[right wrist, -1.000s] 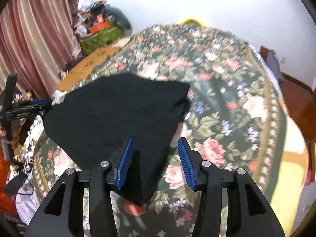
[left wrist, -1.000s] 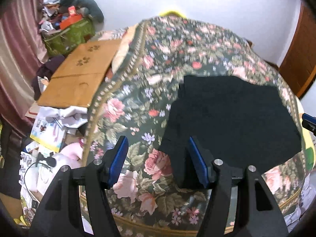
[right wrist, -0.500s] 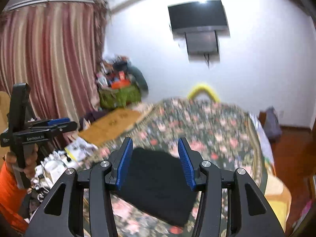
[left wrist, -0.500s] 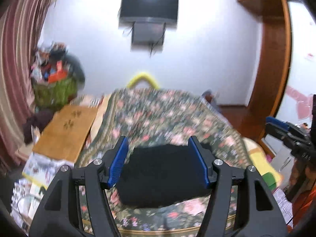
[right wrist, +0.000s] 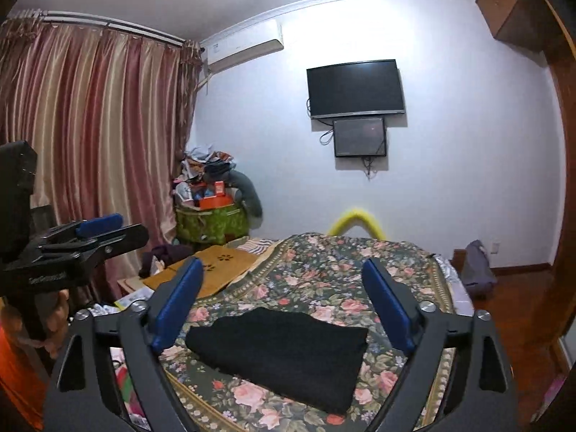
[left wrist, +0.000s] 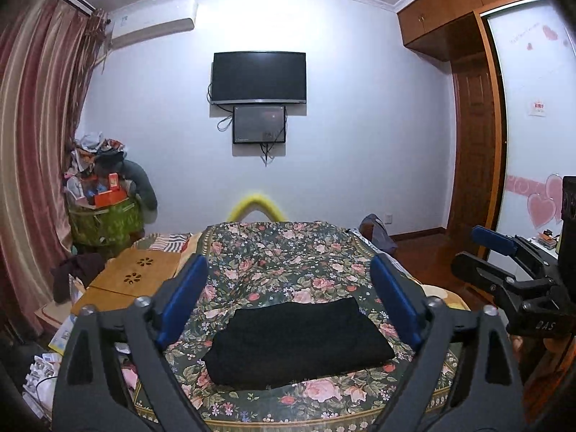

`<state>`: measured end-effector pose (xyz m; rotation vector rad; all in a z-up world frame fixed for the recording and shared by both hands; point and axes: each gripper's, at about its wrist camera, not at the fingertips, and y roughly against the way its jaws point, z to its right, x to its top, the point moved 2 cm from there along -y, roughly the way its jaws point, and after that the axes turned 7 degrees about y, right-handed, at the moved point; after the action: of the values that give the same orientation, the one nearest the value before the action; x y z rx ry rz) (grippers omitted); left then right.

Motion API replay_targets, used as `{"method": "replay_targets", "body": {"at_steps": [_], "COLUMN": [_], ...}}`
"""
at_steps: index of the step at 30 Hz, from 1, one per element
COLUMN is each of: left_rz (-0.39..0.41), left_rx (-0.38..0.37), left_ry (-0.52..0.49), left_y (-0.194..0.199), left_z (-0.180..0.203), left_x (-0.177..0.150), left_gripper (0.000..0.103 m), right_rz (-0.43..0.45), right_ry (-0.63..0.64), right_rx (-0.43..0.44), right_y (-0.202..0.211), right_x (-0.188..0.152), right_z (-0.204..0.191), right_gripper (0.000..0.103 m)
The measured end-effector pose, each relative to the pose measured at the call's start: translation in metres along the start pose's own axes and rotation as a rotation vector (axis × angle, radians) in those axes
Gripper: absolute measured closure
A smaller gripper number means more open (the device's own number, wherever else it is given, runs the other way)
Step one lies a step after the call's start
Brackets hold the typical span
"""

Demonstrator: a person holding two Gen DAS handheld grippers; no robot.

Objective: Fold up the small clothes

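Both grippers, left gripper [left wrist: 288,298] and right gripper [right wrist: 284,297], hover above the floral bedspread [left wrist: 284,255], fingers wide, holding nothing; the folded black garment [left wrist: 298,342] lies on it.

Both black tongs [left wrist: 288,302] [right wrist: 282,300] carry 2 blue pads, silver screws and white lettering.

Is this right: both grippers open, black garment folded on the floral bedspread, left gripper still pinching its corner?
Not quite. The left gripper holds nothing: in the left wrist view its jaws stand wide apart, clear of the black garment. The rest stands: right gripper open, garment folded on the floral bedspread.
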<state>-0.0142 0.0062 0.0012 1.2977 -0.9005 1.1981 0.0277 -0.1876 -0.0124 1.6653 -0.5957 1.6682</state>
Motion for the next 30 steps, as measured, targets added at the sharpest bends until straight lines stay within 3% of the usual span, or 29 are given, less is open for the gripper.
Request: {"method": "replay_targets", "body": {"at_steps": [2, 30], "left_rz": [0.006, -0.022], "left_rx": [0.005, 0.002], "left_ry": [0.006, 0.041], "left_y": [0.003, -0.005], "left_z": [0.0, -0.005], "left_x": [-0.001, -0.006], "left_gripper": [0.002, 0.0], "right_rz": [0.01, -0.026], "right_ry": [0.0, -0.021], "right_rx": [-0.011, -0.016], "right_y": [0.002, 0.009], "right_x": [0.0, -0.006], "right_z": [0.0, -0.002], "right_gripper": [0.0, 0.0]}}
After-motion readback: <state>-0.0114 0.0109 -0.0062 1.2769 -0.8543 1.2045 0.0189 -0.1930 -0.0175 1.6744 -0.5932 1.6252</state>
